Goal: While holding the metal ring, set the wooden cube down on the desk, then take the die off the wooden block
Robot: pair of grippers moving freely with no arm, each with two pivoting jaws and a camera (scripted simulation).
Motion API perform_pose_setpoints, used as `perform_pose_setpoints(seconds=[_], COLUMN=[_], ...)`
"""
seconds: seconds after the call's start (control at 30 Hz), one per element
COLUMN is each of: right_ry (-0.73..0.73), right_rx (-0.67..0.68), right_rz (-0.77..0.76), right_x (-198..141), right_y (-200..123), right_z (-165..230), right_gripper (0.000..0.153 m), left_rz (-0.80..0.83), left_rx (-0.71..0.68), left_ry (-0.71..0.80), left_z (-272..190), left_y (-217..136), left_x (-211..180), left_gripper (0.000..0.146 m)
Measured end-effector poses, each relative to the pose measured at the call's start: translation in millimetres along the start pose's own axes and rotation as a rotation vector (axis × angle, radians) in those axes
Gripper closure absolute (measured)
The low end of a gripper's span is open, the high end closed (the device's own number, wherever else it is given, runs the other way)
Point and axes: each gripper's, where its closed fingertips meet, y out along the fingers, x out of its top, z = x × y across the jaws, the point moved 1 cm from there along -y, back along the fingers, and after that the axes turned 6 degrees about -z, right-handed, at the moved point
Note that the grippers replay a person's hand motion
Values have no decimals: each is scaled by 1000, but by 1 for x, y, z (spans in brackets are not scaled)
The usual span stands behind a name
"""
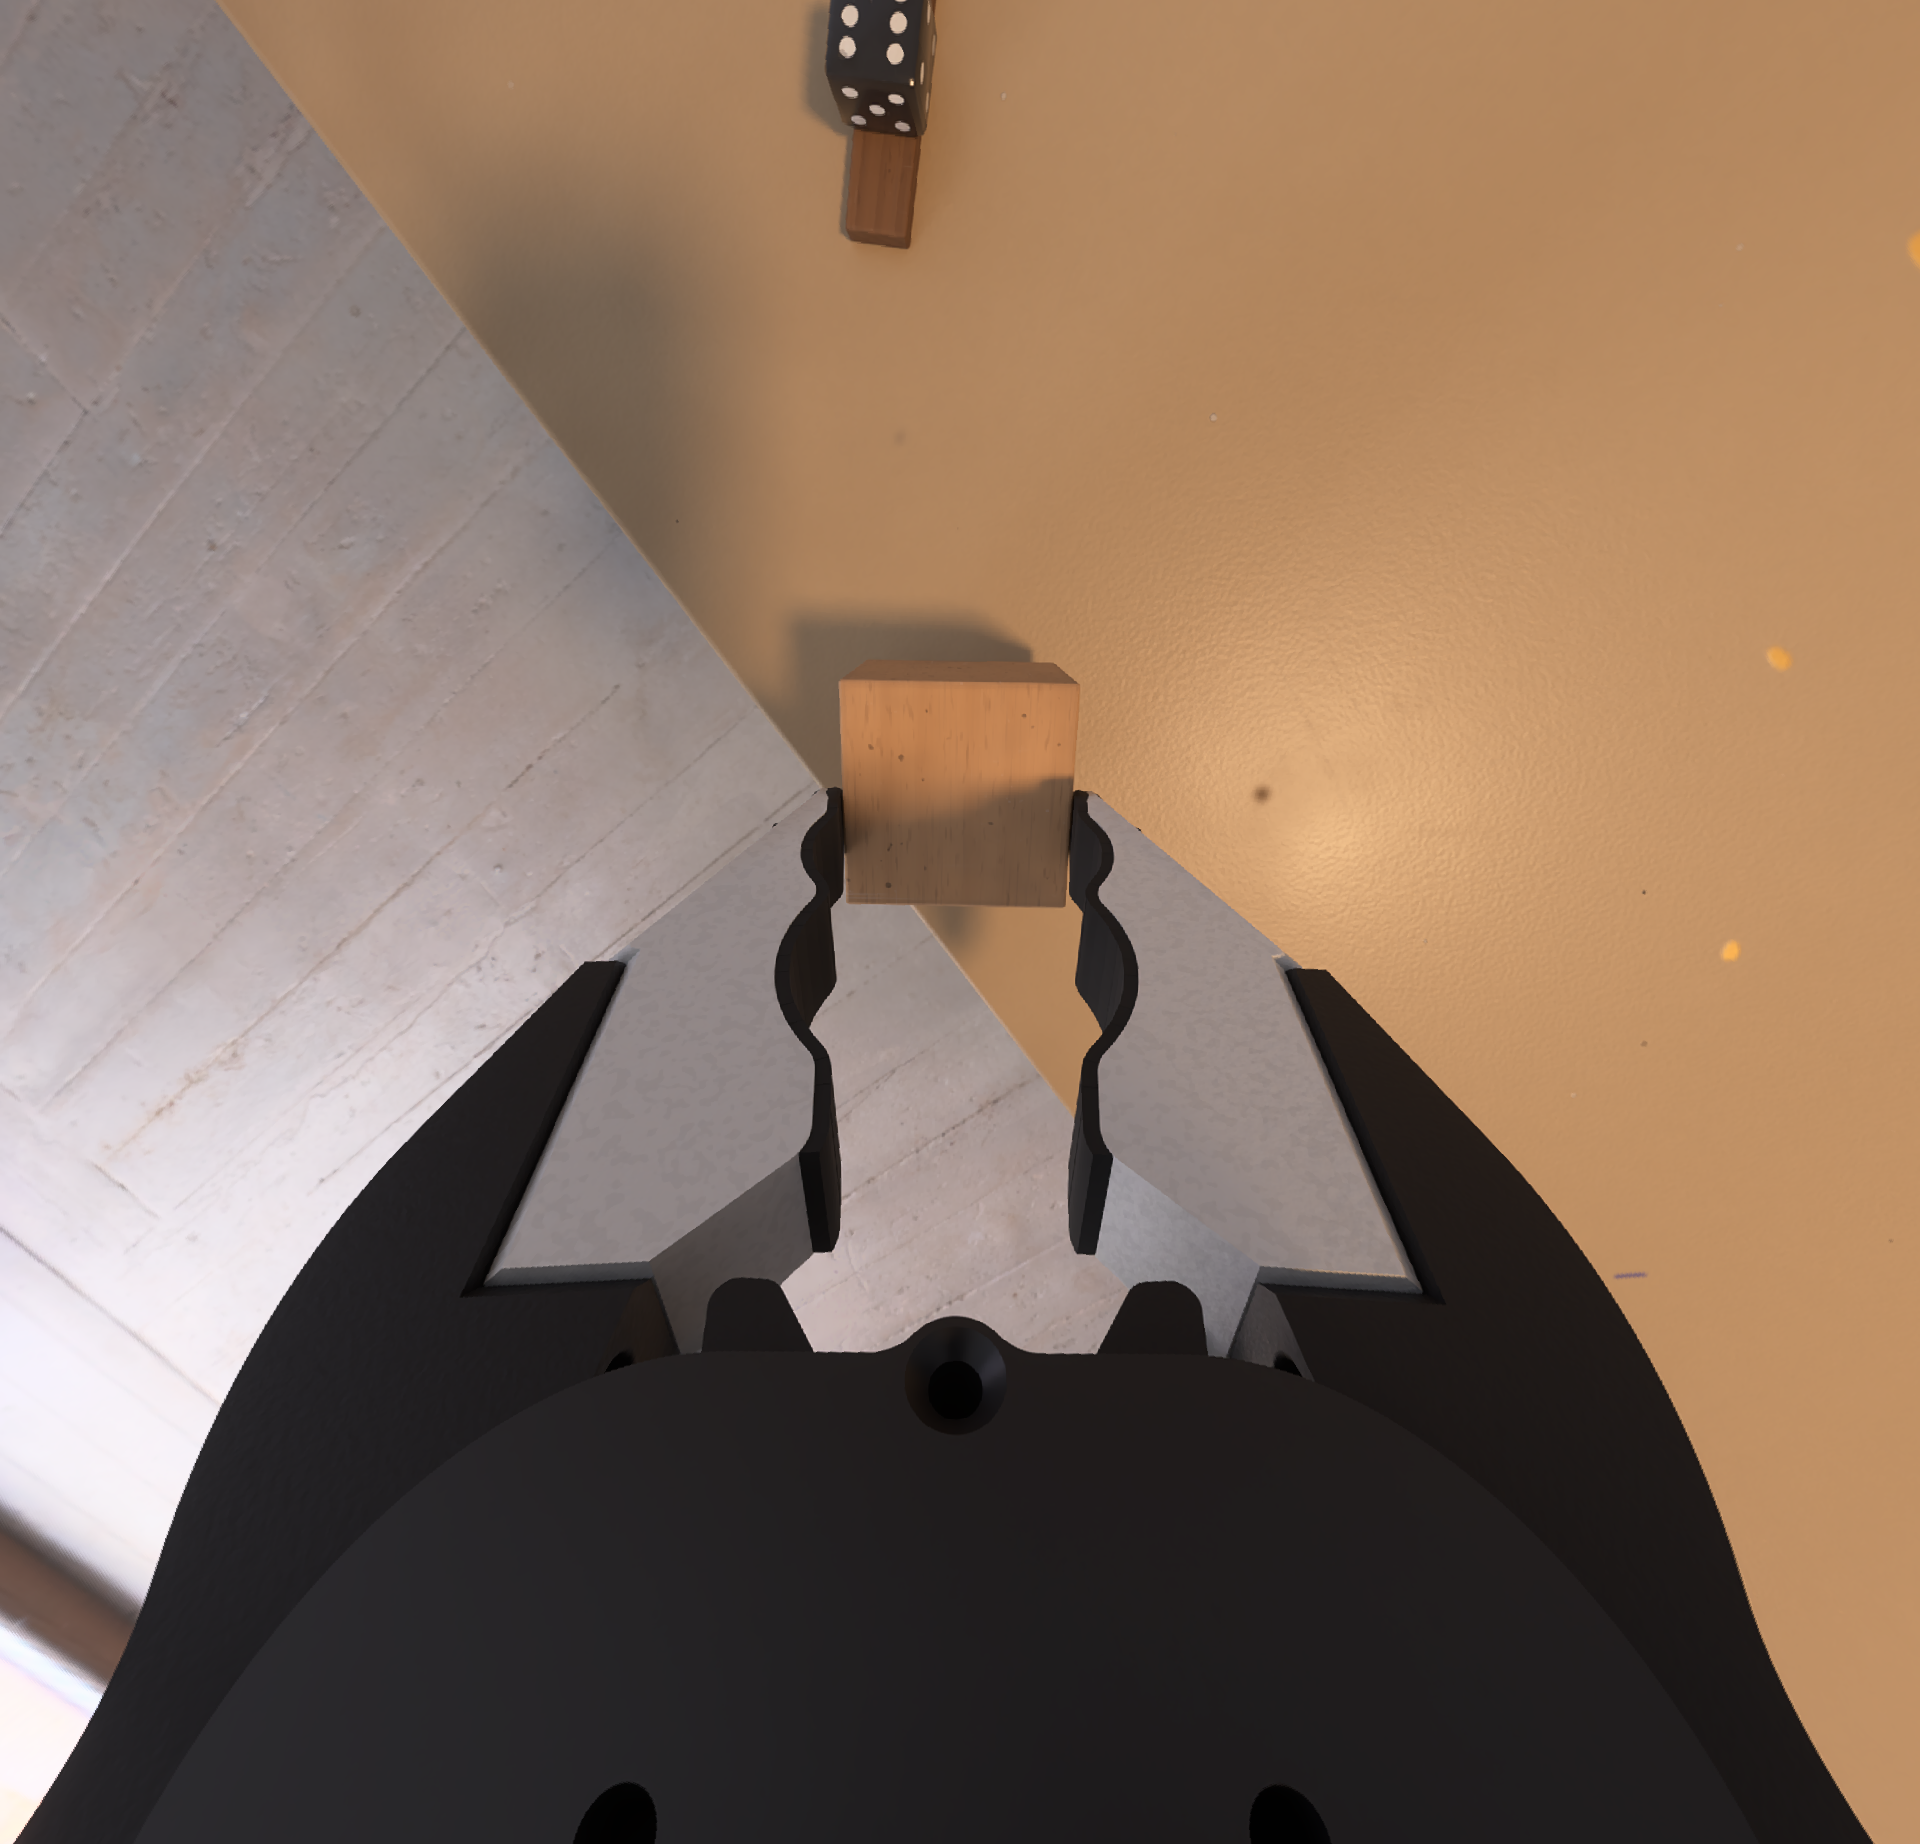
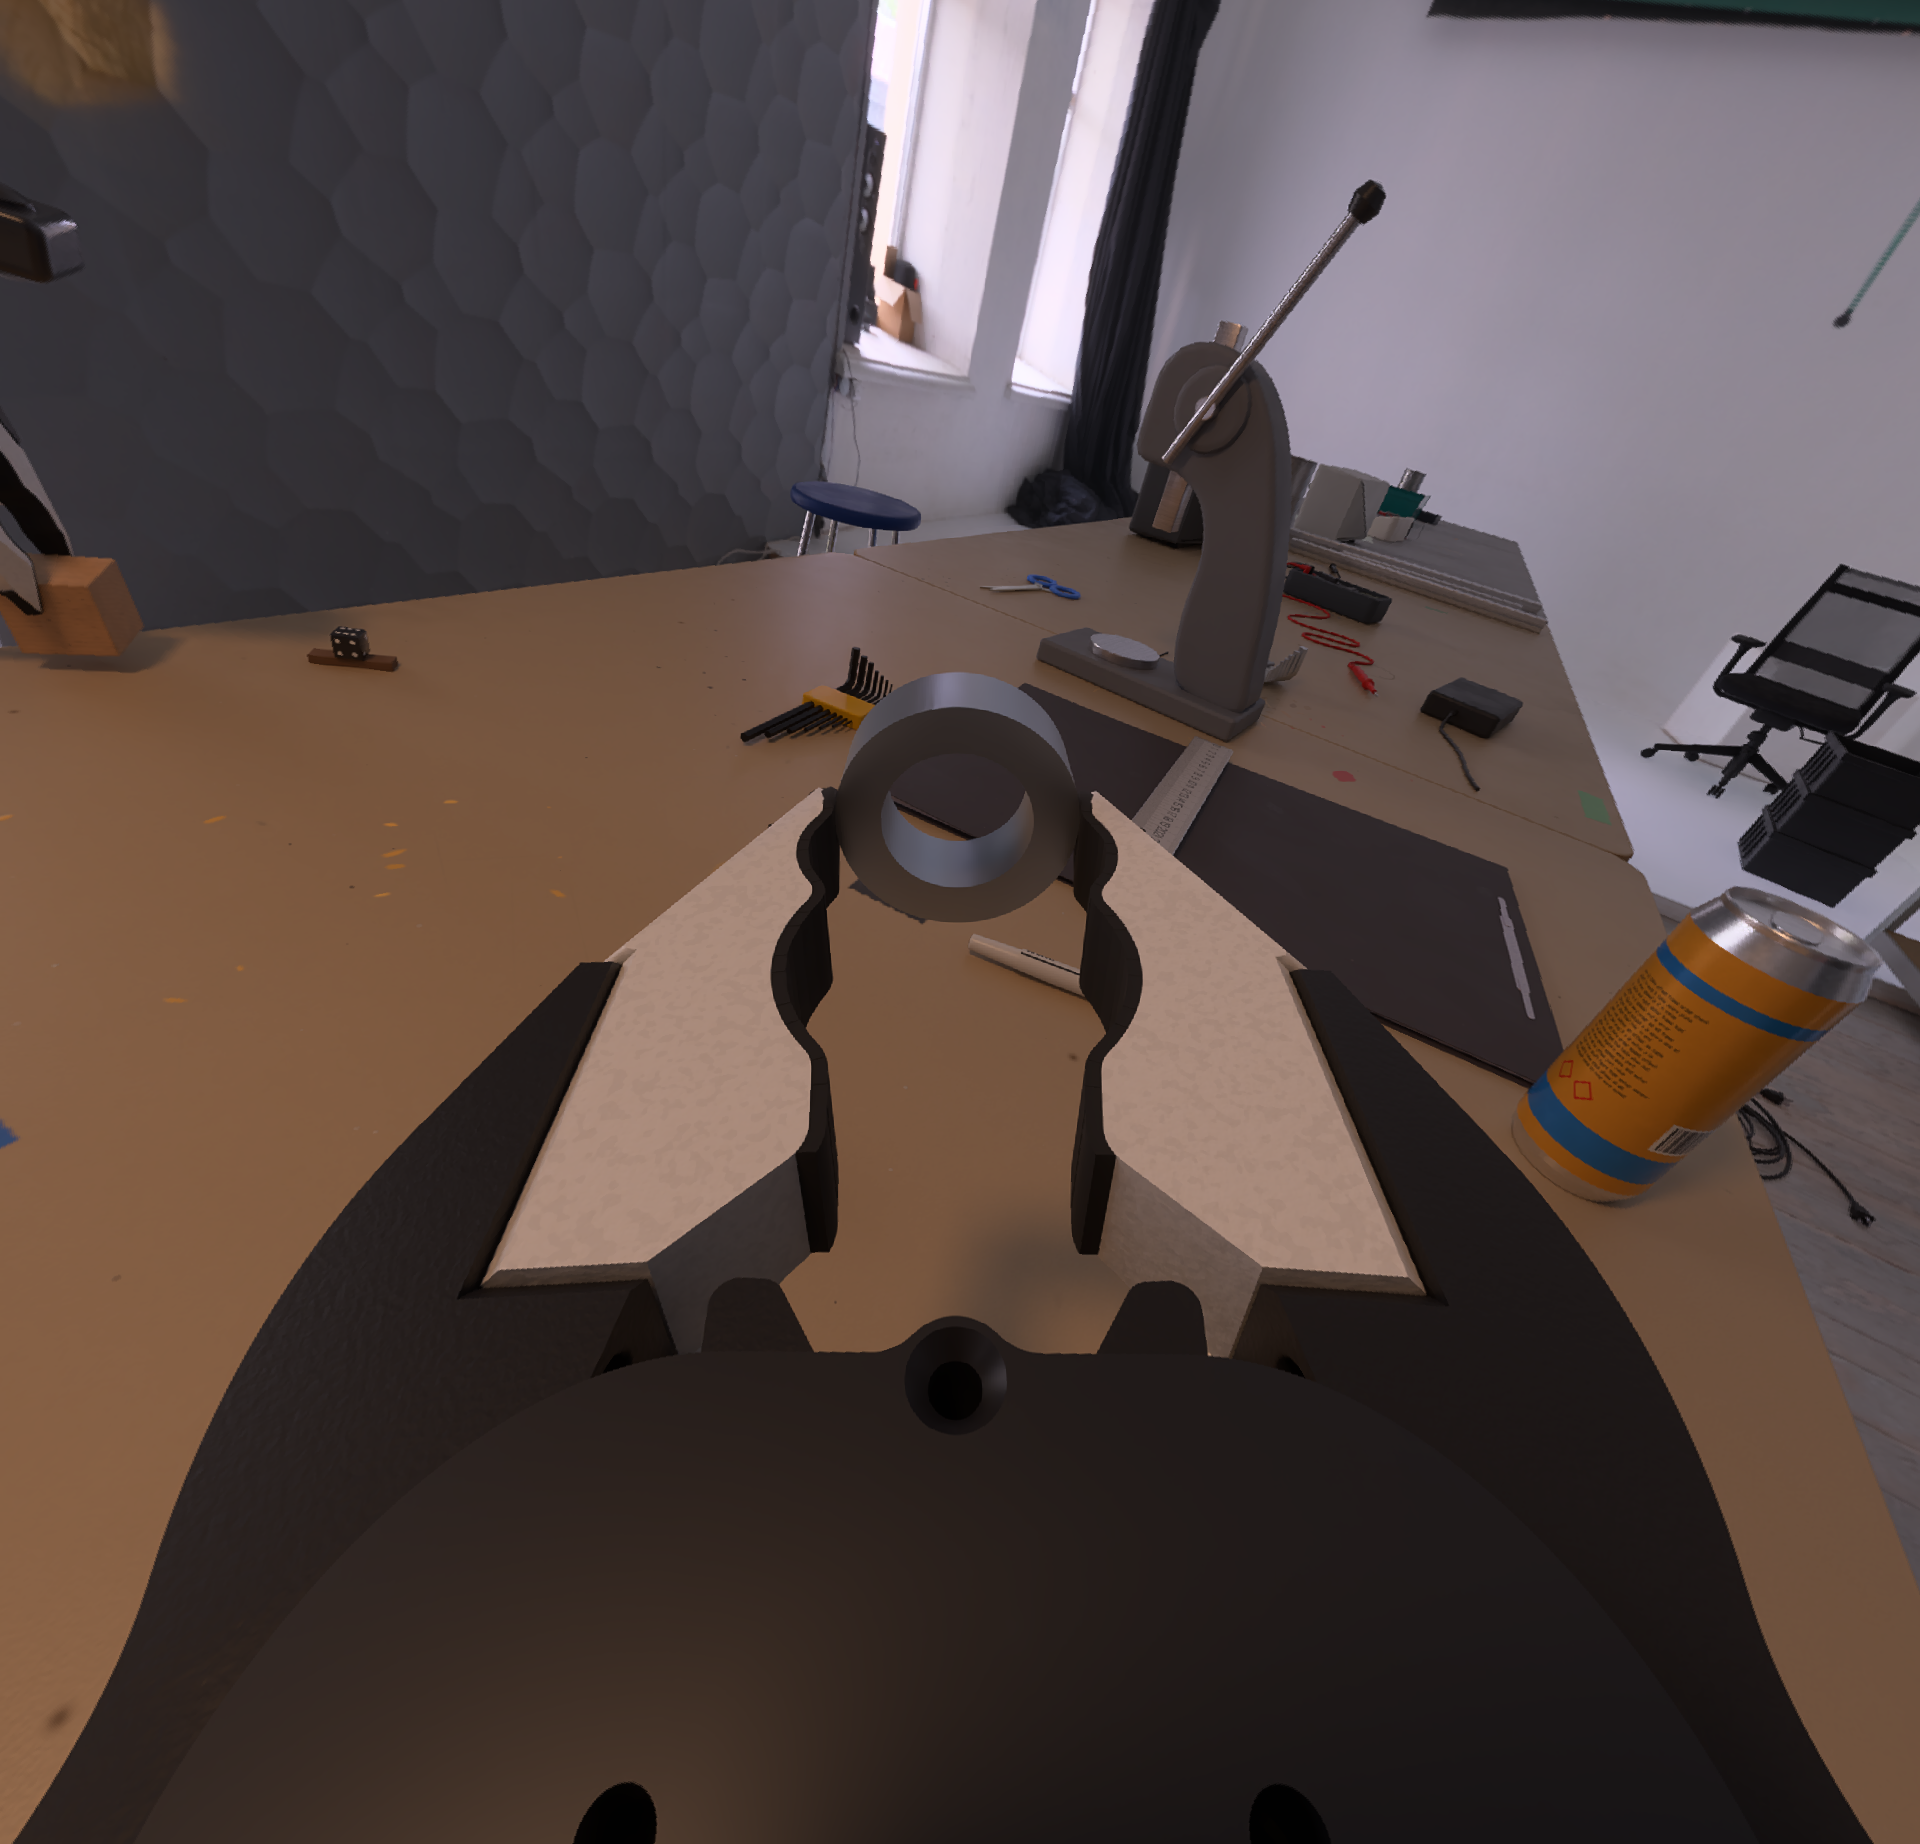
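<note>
A: What was each gripper doing?

B: The left gripper pinched the cube by its sides, just above the desk near its edge. The right gripper was clamped on the ring, held in the air over the desk.

A: What could have gone wrong?

B: I judged the cube sat close to the desk's edge. Released there, or released tilted, it might have tumbled to the floor. Any slackening of the right jaws would have dropped the ring.

A: And the die?

B: The die sat on the block, well ahead of the cube. A clumsy approach could have knocked it off.

A: Counts?

B: One cube, one ring, one die, one block, two grippers. Also one can and one press.
</note>
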Motion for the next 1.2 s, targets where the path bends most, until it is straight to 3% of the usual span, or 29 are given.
perform_pose_setpoints(seconds=[0.37, 0.63, 0.9, 1.2], right_ry=[9, 4, 11, 26], right_rx=[-4, 4, 1, -8], right_rz=[-3, 11, 24, 33], right_x=[-1, -4, -7, -11], right_y=[-1, 1, 1, 0], right_z=[-2, 0, -1, -6], right_gripper=[107, 107, 107, 107], left_rz=[47, -8, -120, -120], left_rx=[-26, 14, -52, -177], left_ry=[13, 121, 436, 726], left_z=[0, -16, -115, -248], left_y=[7, -43, -90, -49], left_x=[-3, 32, 116, 163], left_gripper=[103, 103, 103, 103])
